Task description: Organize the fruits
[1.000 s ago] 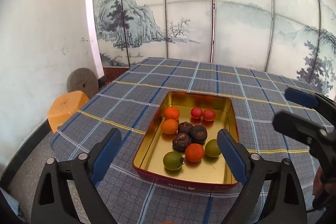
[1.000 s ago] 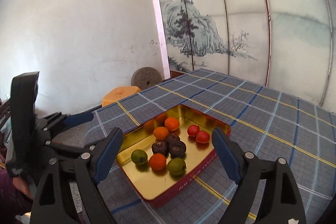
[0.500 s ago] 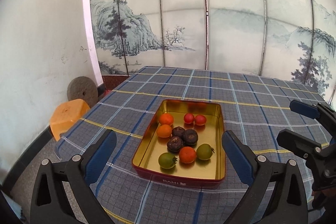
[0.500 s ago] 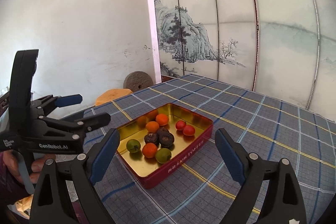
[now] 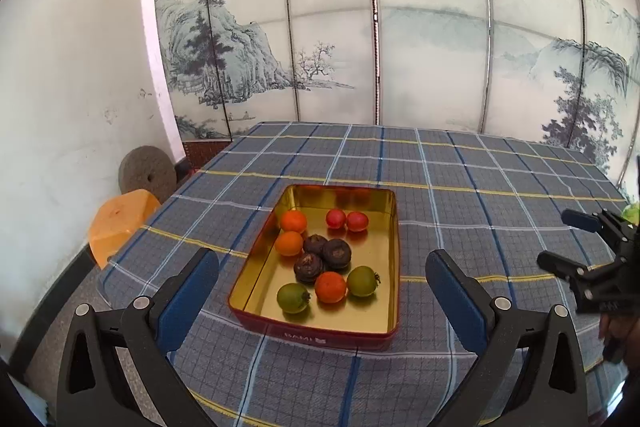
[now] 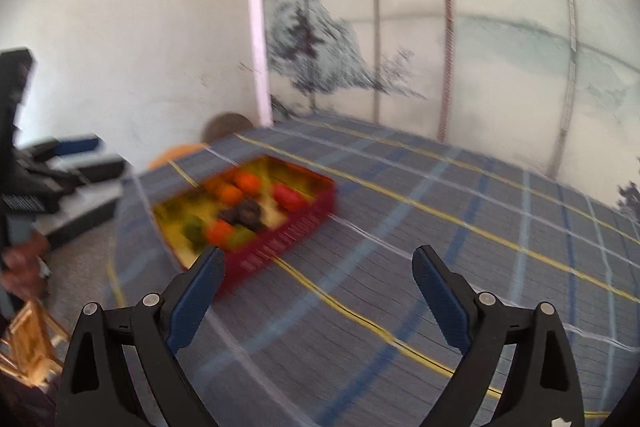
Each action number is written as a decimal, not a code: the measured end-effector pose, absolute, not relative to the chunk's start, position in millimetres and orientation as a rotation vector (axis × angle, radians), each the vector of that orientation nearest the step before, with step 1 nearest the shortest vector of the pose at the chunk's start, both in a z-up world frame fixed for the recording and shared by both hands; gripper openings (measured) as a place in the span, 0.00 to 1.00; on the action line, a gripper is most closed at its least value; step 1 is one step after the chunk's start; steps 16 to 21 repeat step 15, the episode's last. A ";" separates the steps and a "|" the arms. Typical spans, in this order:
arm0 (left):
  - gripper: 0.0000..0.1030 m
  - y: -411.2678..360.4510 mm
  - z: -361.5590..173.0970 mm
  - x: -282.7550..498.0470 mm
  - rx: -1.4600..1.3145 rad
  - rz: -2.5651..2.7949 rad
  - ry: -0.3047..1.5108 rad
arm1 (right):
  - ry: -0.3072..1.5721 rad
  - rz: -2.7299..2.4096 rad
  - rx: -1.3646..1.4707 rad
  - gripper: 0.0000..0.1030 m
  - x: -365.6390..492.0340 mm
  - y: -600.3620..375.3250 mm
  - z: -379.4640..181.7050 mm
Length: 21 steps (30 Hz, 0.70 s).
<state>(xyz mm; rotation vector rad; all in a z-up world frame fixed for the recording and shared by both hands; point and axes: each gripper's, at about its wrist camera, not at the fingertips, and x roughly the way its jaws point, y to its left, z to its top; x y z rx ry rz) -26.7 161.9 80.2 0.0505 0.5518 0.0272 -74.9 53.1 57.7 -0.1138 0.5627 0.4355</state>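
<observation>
A red tin with a gold inside sits on the checked tablecloth and holds several fruits: orange ones, two red ones, three dark brown ones and two green ones. My left gripper hangs above and before the tin's near end, jaws opening, nothing between them. The right gripper is blurred, off to the tin's right over bare cloth, jaws opening and empty. It also shows at the right edge of the left wrist view as the right gripper.
The checked tablecloth covers a wide table backed by a painted folding screen. An orange stool and a round millstone stand on the floor at the left. A hand holds the left gripper.
The left gripper drew back and rose, so the tin looks smaller, and its jaws widened. The right gripper swung right, away from the tin, which now sits left of its jaws.
</observation>
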 end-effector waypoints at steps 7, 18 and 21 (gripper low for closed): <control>1.00 152.4 82.8 -21.1 0.057 0.030 0.579 | 0.762 0.181 -0.170 0.92 -28.4 -59.8 8.1; 1.00 141.2 81.0 -9.4 0.082 0.061 0.632 | 0.930 0.036 -0.115 0.93 15.5 -150.5 -34.7; 1.00 141.2 81.0 -9.4 0.082 0.061 0.632 | 0.930 0.036 -0.115 0.93 15.5 -150.5 -34.7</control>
